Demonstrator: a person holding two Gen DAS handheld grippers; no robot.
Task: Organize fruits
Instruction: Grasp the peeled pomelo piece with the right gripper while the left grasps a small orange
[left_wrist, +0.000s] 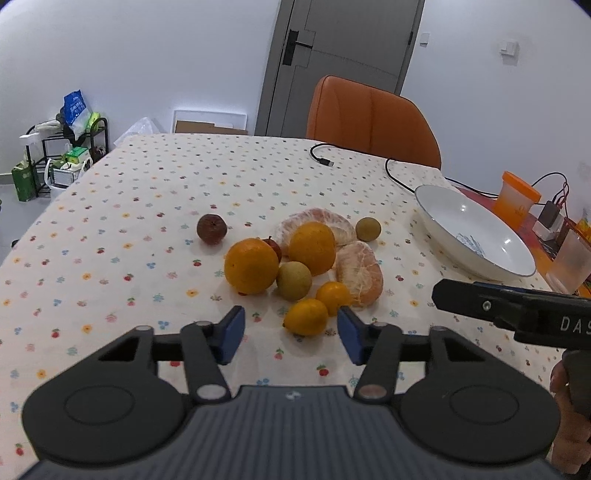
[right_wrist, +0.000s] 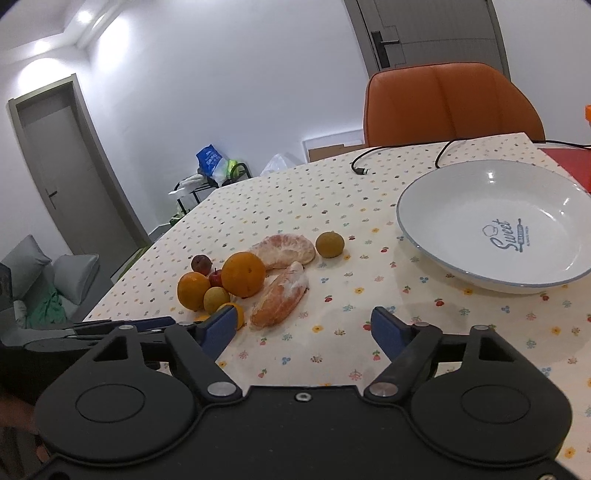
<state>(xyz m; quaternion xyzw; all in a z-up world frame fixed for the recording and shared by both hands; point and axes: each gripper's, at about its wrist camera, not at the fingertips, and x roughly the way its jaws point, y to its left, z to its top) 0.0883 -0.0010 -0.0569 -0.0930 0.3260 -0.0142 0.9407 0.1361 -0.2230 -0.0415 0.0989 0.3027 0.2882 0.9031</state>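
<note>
A heap of fruit is seen at the middle of the left wrist view, resting on the bench (left_wrist: 110, 206), which is covered by a matte cream cloth printed with small flowers. Two round, dimpled oranges (left_wrist: 251, 270) (left_wrist: 312, 247) are set side by side, with a small red fruit (left_wrist: 274, 246) wedged behind them. Two peeled citrus pieces (left_wrist: 360, 273) (left_wrist: 332, 221), curved and coated in pale fibrous pith, are laid behind and to the right of the oranges. A dull green-brown round fruit (left_wrist: 294, 280) is placed in front of the oranges, and a second of the same kind (left_wrist: 368, 229) lies apart toward the right. Two small smooth yellow fruits (left_wrist: 306, 316) (left_wrist: 332, 296) are found nearest the camera, touching each other. A dark, wrinkled brown fruit (left_wrist: 211, 229) sits alone to the left of the heap.

The left gripper (left_wrist: 291, 334) is held low just before the heap, its blue-padded fingers (left_wrist: 232, 332) spread apart and grasping nothing; the nearest yellow fruit lies just beyond the gap. The right gripper (right_wrist: 302, 328) is likewise spread wide and empty, above bare cloth in the lower middle of its view.

A shallow, glossy white bowl (right_wrist: 436, 192) with a thin blue rim and blue lettering inside is seen at the right, well apart from the fruit and holding nothing. A black cable (left_wrist: 321, 157) is looped across the far cloth, and an orange padded chair (left_wrist: 369, 118) stands behind the bench.
</note>
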